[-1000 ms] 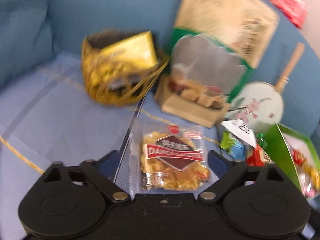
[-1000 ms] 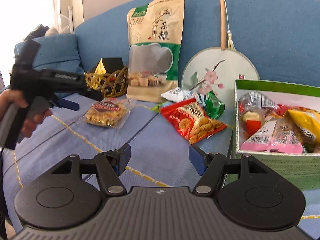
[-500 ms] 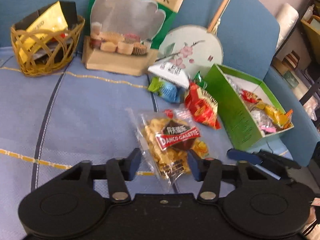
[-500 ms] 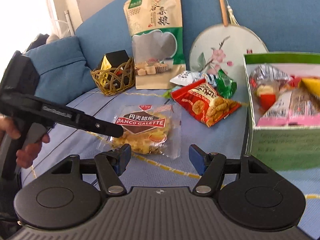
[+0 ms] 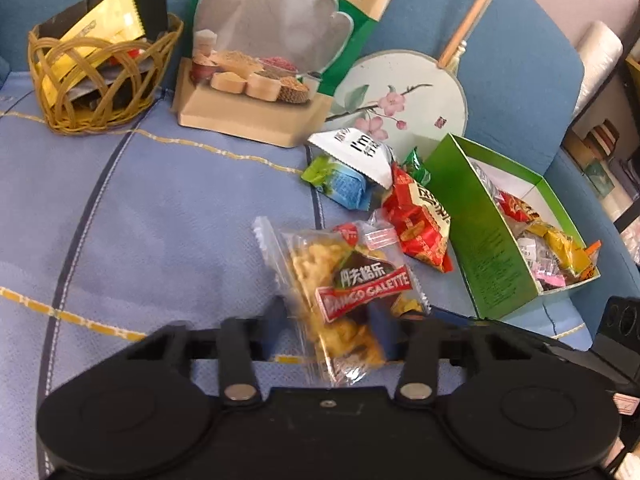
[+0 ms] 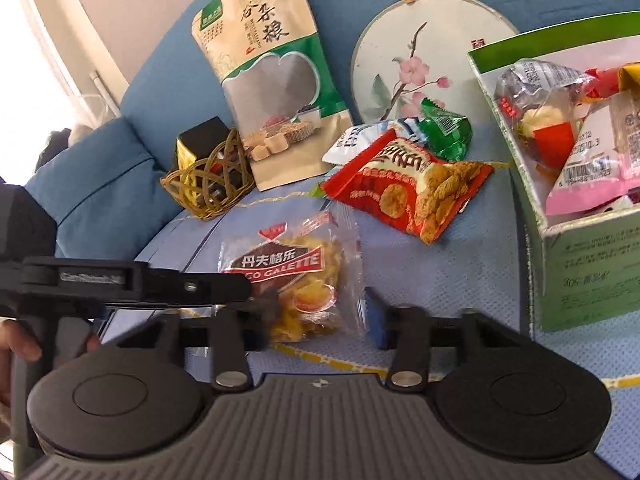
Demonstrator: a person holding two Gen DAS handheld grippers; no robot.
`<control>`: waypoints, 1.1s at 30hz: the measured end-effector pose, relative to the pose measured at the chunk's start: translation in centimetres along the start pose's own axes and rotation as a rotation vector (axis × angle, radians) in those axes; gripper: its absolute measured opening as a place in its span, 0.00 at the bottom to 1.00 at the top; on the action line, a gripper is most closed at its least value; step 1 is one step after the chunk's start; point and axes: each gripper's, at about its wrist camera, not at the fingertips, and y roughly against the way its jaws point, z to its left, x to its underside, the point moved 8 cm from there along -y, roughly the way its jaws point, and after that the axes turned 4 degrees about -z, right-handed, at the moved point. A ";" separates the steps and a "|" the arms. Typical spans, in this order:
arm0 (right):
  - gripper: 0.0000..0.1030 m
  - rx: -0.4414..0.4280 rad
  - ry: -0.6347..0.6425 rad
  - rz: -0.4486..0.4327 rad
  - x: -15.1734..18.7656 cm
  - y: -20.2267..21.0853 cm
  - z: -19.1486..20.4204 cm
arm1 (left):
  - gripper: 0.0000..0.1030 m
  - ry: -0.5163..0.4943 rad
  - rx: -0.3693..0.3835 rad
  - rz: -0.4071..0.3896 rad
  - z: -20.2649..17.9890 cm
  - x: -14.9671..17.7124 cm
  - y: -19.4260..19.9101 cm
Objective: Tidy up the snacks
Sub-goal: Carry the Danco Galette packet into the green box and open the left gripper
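My left gripper (image 5: 330,328) is shut on the lower end of a clear Danco Galette snack bag (image 5: 352,284) and holds it above the blue sofa seat. In the right wrist view the same bag (image 6: 296,276) hangs between my right gripper's (image 6: 320,320) open fingers, with the left gripper (image 6: 264,300) reaching in from the left. A green box (image 5: 492,240) with several snack packets stands to the right; it also shows in the right wrist view (image 6: 592,264).
A red biscuit bag (image 6: 412,188), a white packet (image 5: 356,152), a blue packet (image 5: 344,186) and a green packet (image 6: 444,128) lie near the box. A wicker basket (image 5: 96,76), a tall grain bag (image 5: 276,52) and a round fan (image 5: 404,96) stand at the sofa back.
My left gripper closed on the Galette bag, lifted it and carried it right toward the green box. My right gripper moved in close around the bag.
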 end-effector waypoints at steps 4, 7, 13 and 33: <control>0.26 0.004 0.089 -0.024 -1.0 1.6 1.6 | 0.25 -0.063 -0.009 -0.072 -1.7 -1.2 2.0; 0.24 0.006 0.133 -0.109 -2.8 3.4 2.6 | 0.25 -0.086 0.020 -0.124 -3.4 -3.0 3.8; 0.23 0.051 0.119 -0.259 -6.2 7.4 1.3 | 0.25 -0.114 0.118 -0.185 -8.5 -6.3 4.2; 0.22 0.407 -0.052 -0.521 -11.4 16.8 -10.1 | 0.25 -0.260 0.356 -0.158 -24.9 -9.1 -6.1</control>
